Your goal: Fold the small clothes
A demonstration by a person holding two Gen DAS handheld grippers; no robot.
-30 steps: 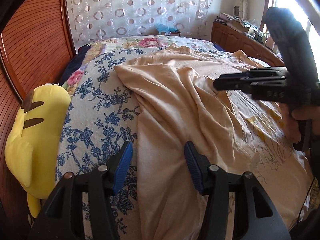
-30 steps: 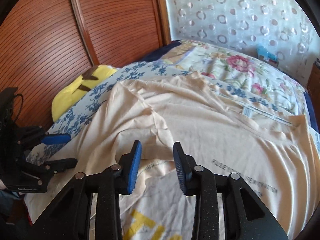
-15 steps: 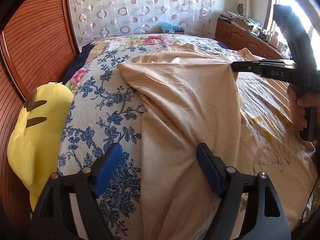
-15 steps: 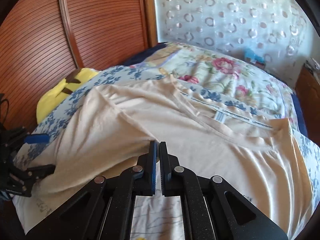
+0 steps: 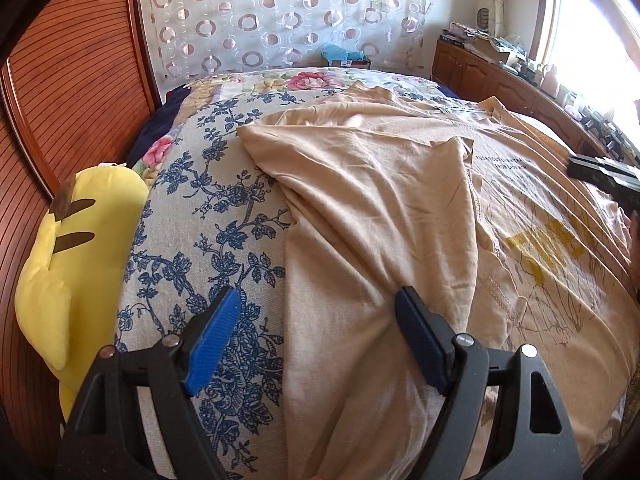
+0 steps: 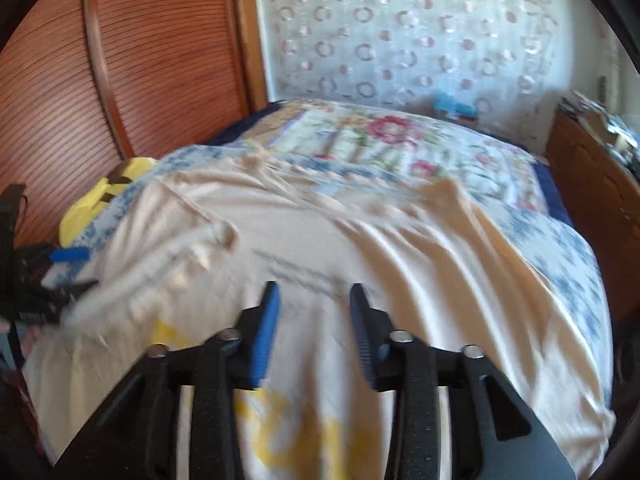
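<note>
Beige T-shirt [image 5: 376, 208] spread across bed [image 5: 208, 216], over blue-flowered cover, one side folded inward across front, yellow print [image 5: 548, 244] and small lines of dark lettering uncovered beside fold. Left gripper [image 5: 316, 338] low over near edge of shirt, jaws spread wide, blue pads [image 5: 212, 338] clear of fabric, one over flowered cover, other over beige cloth, nothing pinched. Right gripper [image 6: 314, 334] above printed front, jaws opening, nothing between them, shirt below; that view smeared by blur. From left wrist view, black tip of right gripper only just inside far right edge. Yellow plush toy [image 5: 76, 256] wedged between bed and slatted wooden wall [image 5: 68, 92]. Circle-patterned curtain [image 5: 280, 12] behind bed, wooden cabinet [image 5: 500, 80] along window side.
</note>
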